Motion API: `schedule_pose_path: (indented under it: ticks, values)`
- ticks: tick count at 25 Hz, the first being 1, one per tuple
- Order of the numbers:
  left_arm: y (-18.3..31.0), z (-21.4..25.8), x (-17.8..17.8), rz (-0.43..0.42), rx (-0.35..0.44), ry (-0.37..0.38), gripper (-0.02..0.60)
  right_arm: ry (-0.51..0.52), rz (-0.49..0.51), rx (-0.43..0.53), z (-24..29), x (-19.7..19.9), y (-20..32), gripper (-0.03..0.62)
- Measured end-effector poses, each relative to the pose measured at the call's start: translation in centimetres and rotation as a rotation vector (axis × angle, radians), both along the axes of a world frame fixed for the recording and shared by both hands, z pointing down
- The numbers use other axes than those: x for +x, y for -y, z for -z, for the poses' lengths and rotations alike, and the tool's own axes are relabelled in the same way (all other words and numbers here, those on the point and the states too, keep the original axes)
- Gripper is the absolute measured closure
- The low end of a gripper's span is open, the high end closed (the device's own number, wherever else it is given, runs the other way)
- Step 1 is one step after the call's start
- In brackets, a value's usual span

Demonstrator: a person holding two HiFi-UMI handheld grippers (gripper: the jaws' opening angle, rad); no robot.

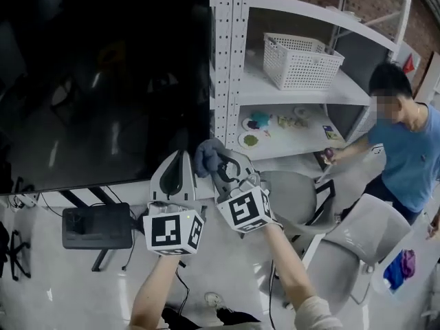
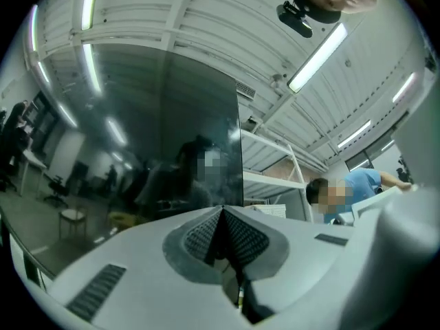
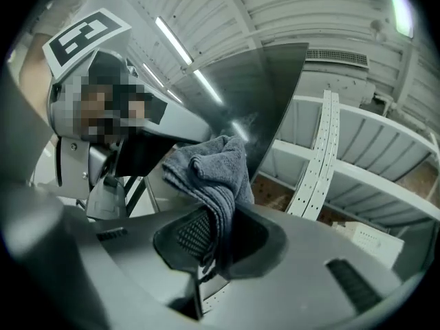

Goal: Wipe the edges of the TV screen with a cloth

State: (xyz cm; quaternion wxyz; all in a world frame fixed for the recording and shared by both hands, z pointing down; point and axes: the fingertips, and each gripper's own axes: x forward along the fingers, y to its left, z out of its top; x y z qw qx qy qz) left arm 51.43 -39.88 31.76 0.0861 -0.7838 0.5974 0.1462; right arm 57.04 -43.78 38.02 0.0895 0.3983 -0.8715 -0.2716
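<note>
The left gripper (image 2: 223,215) is clenched on nothing, its jaws pressed together, just beside the right gripper (image 3: 216,236), which grasps a bunched grey cloth (image 3: 210,170). The cloth sits at the lower right corner of the dark TV screen (image 1: 103,81). Beyond stands a white shelf rack (image 1: 230,60) holding a basket (image 1: 302,60).

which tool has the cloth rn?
The right tool: its jaws clamp the grey cloth by the lower corner of the TV. The left tool is shut, empty.
</note>
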Motion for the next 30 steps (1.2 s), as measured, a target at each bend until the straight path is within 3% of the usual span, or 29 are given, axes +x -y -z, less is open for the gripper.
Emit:
schedule_pose_path:
  ticks: [10, 17, 24, 30]
  values:
    - [0.3, -7.9, -0.6, 0.013, -0.082, -0.019, 0.567, -0.004, -0.023, -0.145, -10.3, -0.3, 0.2, 0.545]
    - [0.2, -10.2, -1.5, 0.018, -0.124, -0.041, 0.568, 0.039, -0.043, -0.196, -12.8, -0.2, 0.4, 0.545]
    - [-1.1, -8.6, -2.5, 0.024, -0.115, -0.043, 0.568, 0.106, -0.081, -0.225, -10.6, 0.3, -1.0, 0.545]
    - [-5.9, -3.2, -3.3, 0.033, -0.055, -0.028, 0.568, 0.143, -0.085, -0.11, -0.9, -0.2, -7.3, 0.545]
